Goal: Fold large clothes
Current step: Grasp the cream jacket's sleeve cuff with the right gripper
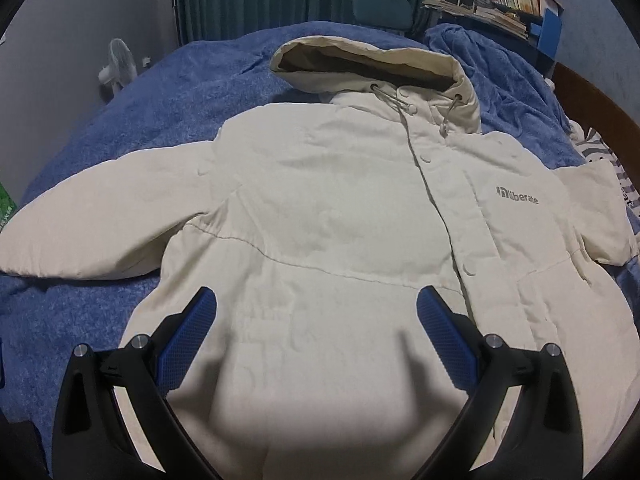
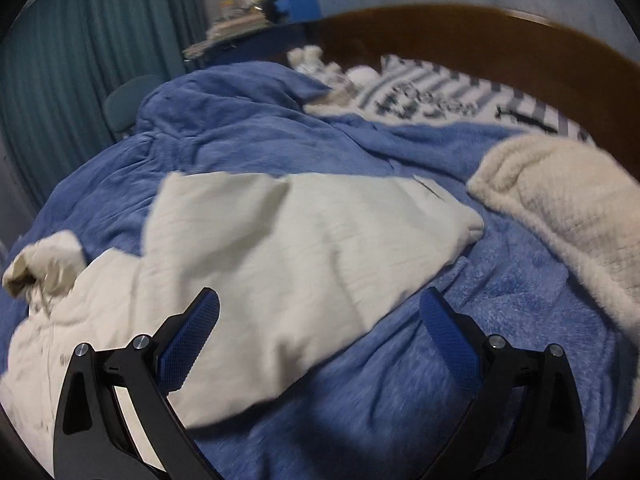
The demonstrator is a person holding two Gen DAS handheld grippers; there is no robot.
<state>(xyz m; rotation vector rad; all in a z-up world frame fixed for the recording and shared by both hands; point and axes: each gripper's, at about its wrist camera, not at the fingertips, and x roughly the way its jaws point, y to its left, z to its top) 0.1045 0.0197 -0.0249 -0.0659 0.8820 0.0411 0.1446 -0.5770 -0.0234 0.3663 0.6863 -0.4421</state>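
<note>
Cream padded fabric identifies the jacket [image 1: 320, 200], which is laid front-up and spread flat on the blue blanket [image 1: 160, 92] covering the bed. In the left wrist view, bare blanket is seen beside the outstretched left-hand sleeve [image 1: 92, 216]; the opposite sleeve is cut off at the frame edge. The hood [image 1: 372, 60] is positioned at the far end. The left tongs [image 1: 316, 312] are spread wide over the lower hem area, nothing pinched. In the blurred right wrist view, the right tongs [image 2: 320, 316] are likewise spread, empty, above one sleeve [image 2: 312, 240]. Open blanket lies right of it, then a cream fleece throw [image 2: 568, 200]. A wooden headboard [image 2: 520, 40] and teal curtains [image 2: 80, 60] bound the room.
</note>
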